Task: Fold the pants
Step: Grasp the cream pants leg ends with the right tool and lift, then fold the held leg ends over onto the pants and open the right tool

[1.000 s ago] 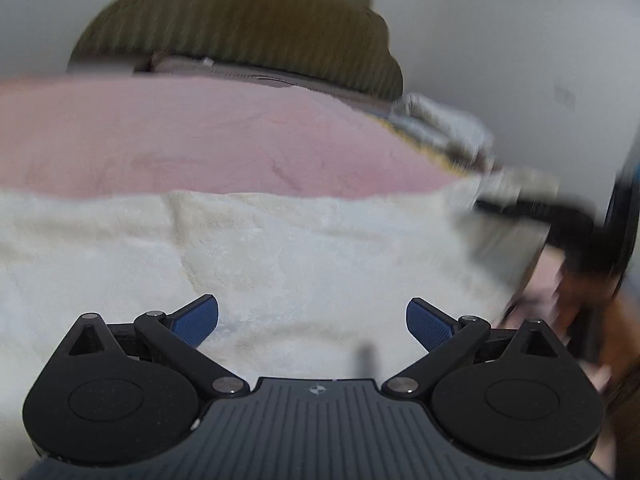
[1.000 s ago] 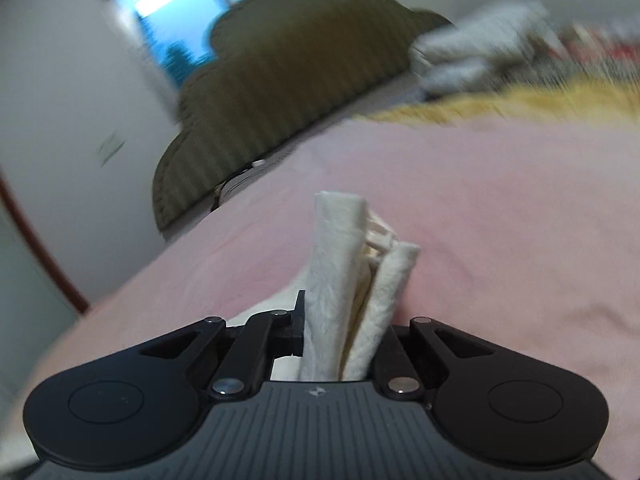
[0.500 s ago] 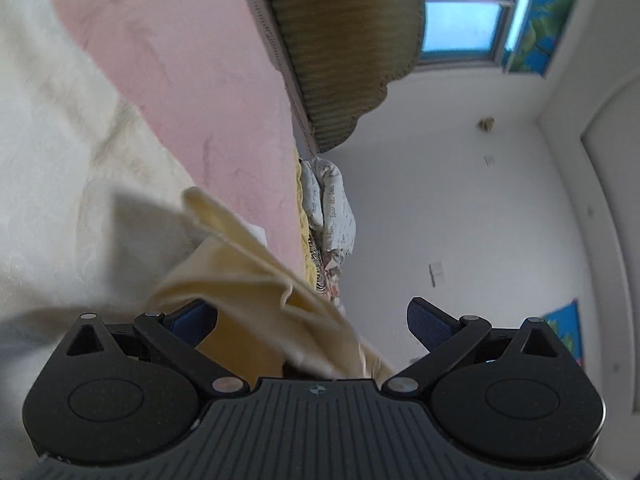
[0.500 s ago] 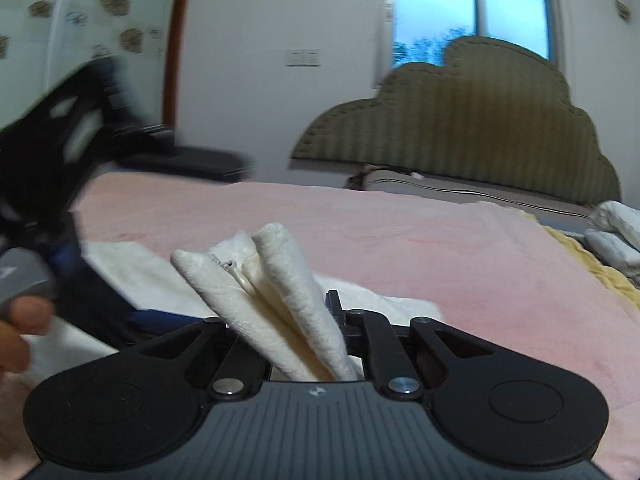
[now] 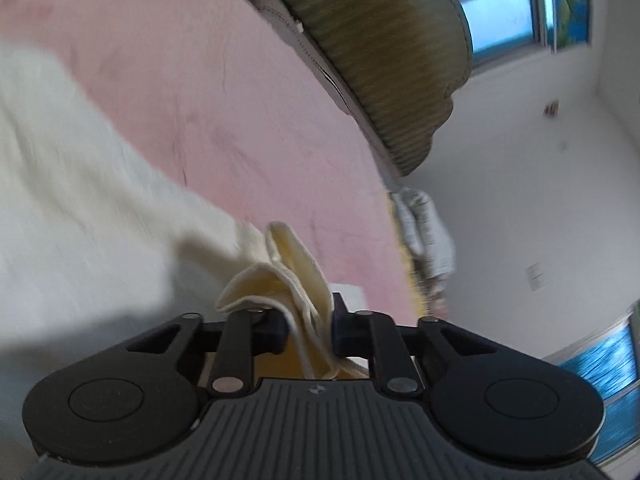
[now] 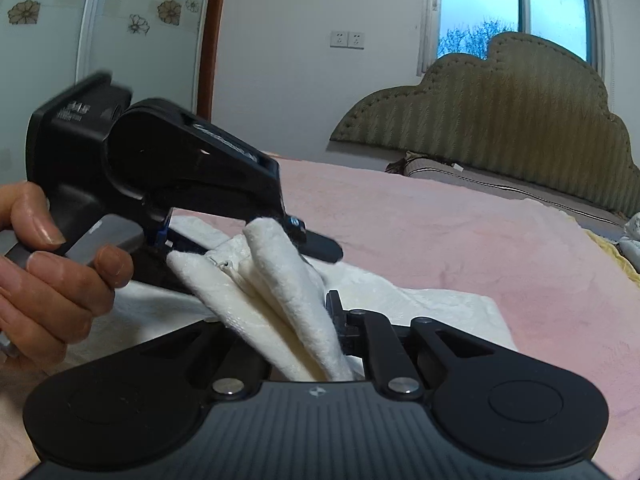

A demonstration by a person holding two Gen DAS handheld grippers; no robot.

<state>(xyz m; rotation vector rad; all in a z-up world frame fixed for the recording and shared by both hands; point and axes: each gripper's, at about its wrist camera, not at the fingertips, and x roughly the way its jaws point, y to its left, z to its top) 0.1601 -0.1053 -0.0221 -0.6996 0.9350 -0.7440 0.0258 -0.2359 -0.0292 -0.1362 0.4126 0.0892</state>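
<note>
The cream white pants [image 5: 80, 208] lie on the pink bed cover [image 5: 208, 92]. My left gripper [image 5: 310, 326] is shut on a bunched fold of the pants [image 5: 288, 280] and holds it above the bed. My right gripper [image 6: 312, 332] is shut on another thick fold of the pants [image 6: 280, 280]. In the right wrist view the left gripper [image 6: 316, 246] is just beyond that fold, held by a hand [image 6: 52, 264]. The rest of the pants [image 6: 420, 300] lies flat on the bed behind.
An olive padded headboard [image 6: 512, 120] stands at the far end of the bed, also in the left wrist view [image 5: 380, 40]. Folded bedding [image 5: 424, 228] lies at the bed's far edge. White walls and a window [image 6: 516, 8] are behind.
My left gripper has closed on a fold of the pants; it was open half a second ago. It has moved in close to my right gripper, which keeps its grip.
</note>
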